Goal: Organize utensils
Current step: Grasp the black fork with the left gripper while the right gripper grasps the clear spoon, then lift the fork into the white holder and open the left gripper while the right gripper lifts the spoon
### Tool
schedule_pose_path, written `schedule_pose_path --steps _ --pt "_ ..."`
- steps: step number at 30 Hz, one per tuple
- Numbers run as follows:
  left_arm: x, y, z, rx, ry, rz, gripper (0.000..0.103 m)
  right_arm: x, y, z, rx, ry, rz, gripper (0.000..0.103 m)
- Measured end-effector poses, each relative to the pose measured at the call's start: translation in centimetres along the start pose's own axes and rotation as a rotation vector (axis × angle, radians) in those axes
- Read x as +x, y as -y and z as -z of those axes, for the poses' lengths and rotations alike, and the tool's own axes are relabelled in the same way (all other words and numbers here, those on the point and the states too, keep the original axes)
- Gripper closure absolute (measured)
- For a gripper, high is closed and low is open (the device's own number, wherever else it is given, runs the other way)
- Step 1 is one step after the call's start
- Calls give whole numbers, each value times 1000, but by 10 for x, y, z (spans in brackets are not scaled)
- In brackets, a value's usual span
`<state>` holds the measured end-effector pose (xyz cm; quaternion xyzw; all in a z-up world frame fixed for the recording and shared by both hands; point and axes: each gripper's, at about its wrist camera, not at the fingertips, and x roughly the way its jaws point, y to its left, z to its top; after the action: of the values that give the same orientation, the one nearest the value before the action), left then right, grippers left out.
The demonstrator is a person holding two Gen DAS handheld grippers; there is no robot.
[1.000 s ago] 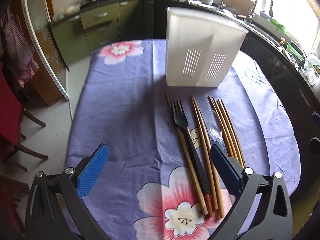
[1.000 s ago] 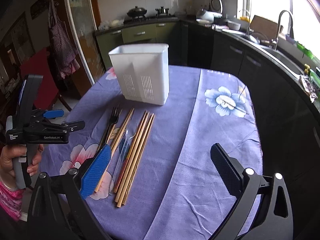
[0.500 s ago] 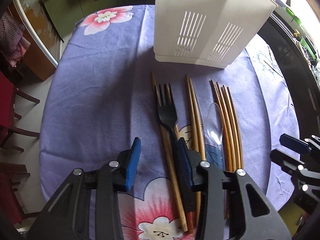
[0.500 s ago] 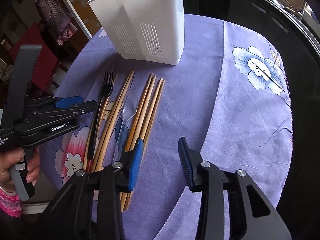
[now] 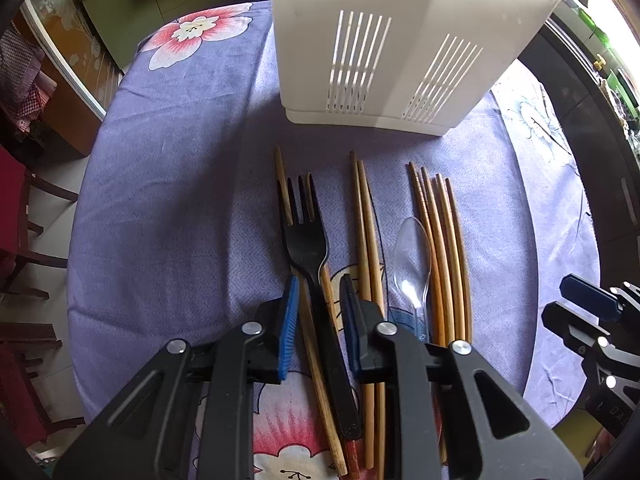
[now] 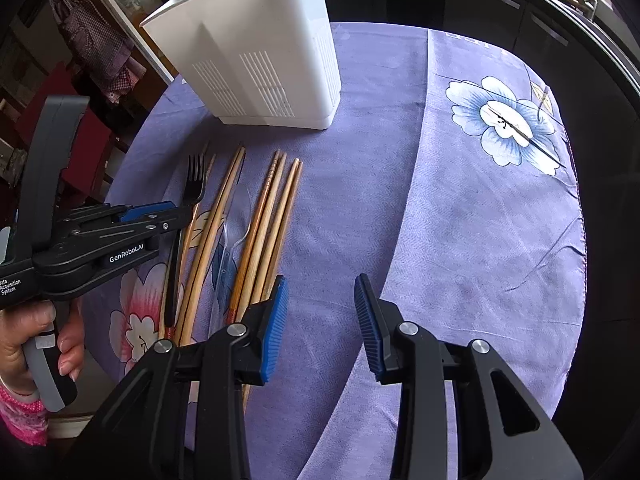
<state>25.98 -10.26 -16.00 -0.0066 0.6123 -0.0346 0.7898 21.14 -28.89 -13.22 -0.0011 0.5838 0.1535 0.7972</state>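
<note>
The left hand-held gripper (image 5: 316, 312) straddles the black fork (image 5: 310, 248) handle, jaws narrowed but not clenched. The right hand-held gripper (image 6: 320, 320) hangs released. Fork and chopsticks (image 5: 440, 248) lie before the white holder (image 5: 400, 40).

White caddy (image 5: 400, 48) blocks beyond the utensils; bare cloth (image 6: 440, 220) lies open rightward.

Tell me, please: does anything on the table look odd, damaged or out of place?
Nothing looks damaged or spilled. One oddity: the black fork lies on top of a pair of wooden chopsticks instead of beside them. The white utensil holder stands upright.
</note>
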Motion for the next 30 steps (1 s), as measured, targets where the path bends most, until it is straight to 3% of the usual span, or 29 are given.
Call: schedule_pose_path --steps 6,9,14,22,27,30 --pt "9 -2 -6 -19 -31 -27 87 -4 1 1 -9 7 1 68" --pt "11 -1 -10 -22 -33 -21 93 -6 1 0 -12 11 1 68" --pt "7 -9 -12 -23 -19 -5 95 -2 -9 0 -33 -11 -17 68" --pt "-31 -34 -17 -38 100 -19 95 17 -51 -8 -91 -59 -57 75" --pt "-59 -51 -13 -47 186 -33 95 42 -76 -11 -118 -116 -41 85" --pt "-73 -61 -15 -56 229 -31 95 54 -84 -14 -117 -147 -33 85"
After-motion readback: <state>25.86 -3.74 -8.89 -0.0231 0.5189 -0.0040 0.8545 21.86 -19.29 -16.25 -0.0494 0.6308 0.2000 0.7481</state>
